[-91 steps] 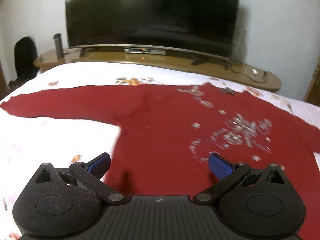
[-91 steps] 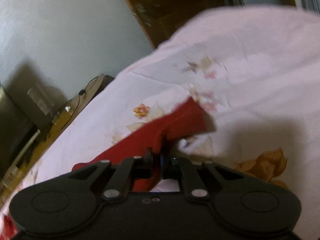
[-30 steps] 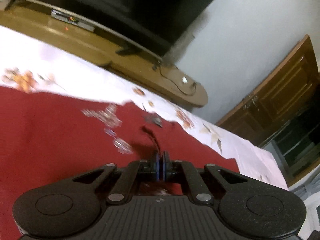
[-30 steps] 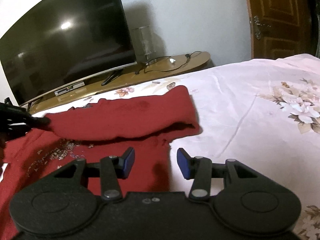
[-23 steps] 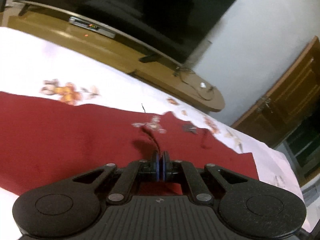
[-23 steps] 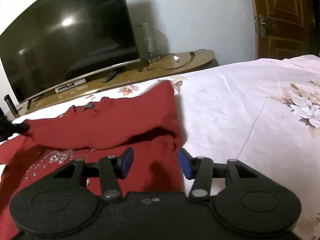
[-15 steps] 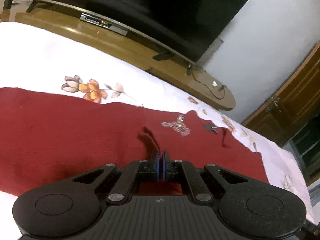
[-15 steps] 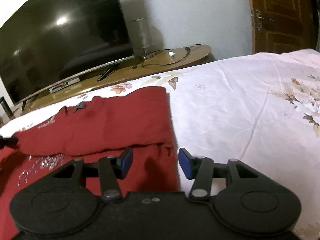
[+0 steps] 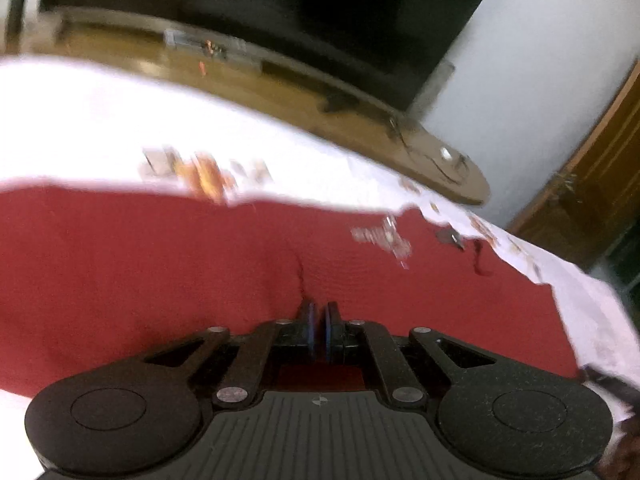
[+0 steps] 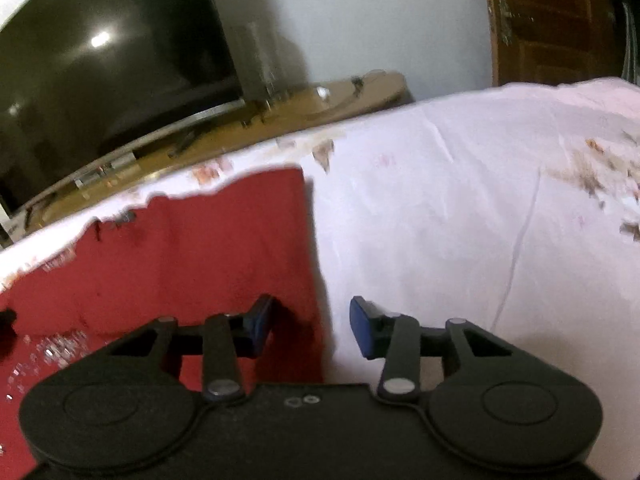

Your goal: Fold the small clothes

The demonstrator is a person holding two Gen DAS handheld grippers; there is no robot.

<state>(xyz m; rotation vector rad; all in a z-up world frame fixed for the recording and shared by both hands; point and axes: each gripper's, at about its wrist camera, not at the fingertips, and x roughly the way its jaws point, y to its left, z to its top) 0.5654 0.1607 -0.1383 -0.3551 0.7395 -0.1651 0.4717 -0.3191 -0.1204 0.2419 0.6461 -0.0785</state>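
Note:
A dark red sweater with silver sequins lies spread on the white floral bedsheet. My left gripper is shut on a fold of the red sweater, which puckers just ahead of the pads. In the right wrist view the sweater has its right side folded over, with a straight edge running toward me. My right gripper is open and empty, low over that folded edge, its left finger over red cloth and its right finger over the sheet.
A large dark TV stands on a wooden console beyond the bed's far edge. A wooden door is at the far right. Cables lie on the console's end.
My left gripper has stayed shut on the sweater and carried the fold leftward and down. My right gripper stays open and has dropped closer to the folded edge. Both views are now motion-blurred.

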